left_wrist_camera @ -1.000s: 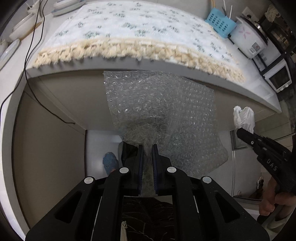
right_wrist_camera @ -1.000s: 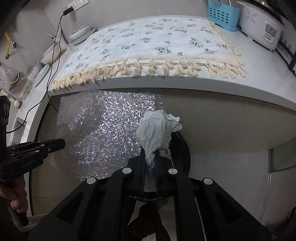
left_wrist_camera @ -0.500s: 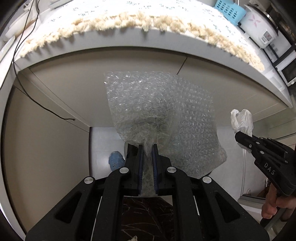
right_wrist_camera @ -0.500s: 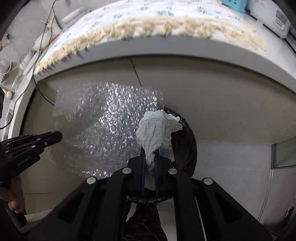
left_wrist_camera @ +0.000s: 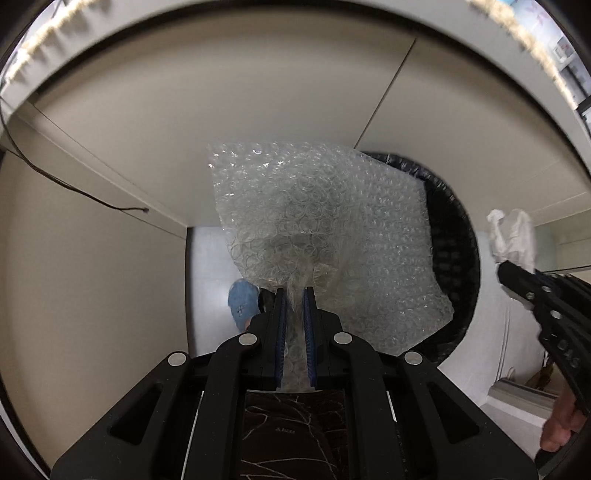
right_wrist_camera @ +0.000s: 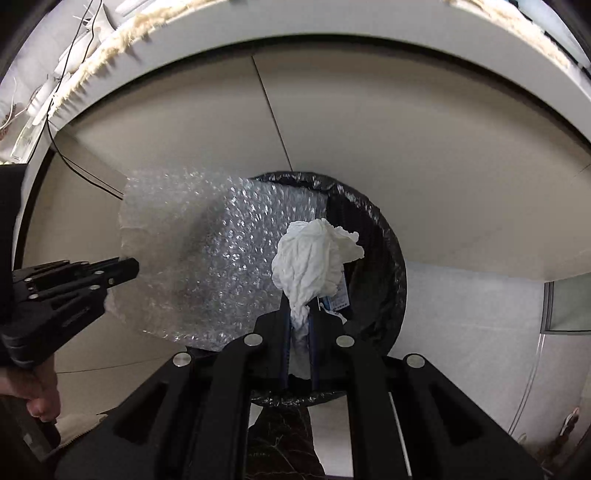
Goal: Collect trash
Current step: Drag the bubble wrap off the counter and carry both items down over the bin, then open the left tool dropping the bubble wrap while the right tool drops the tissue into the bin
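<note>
My left gripper points down and is shut on a clear sheet of bubble wrap, which fans out ahead of its fingers and partly covers the black-lined trash bin below. My right gripper is shut on a crumpled white tissue, held over the bin's open mouth. In the left wrist view the right gripper shows at the right edge with the tissue. In the right wrist view the left gripper shows at the left with the bubble wrap.
The bin stands on a pale floor against beige cabinet doors under a white counter edge with a fringed cloth. A black cable hangs down the cabinet at left. A blue shoe is on the floor beside the bin.
Both grippers have sunk below the counter edge toward the bin, each still holding its item. The counter top and the things on it have slid out of view.
</note>
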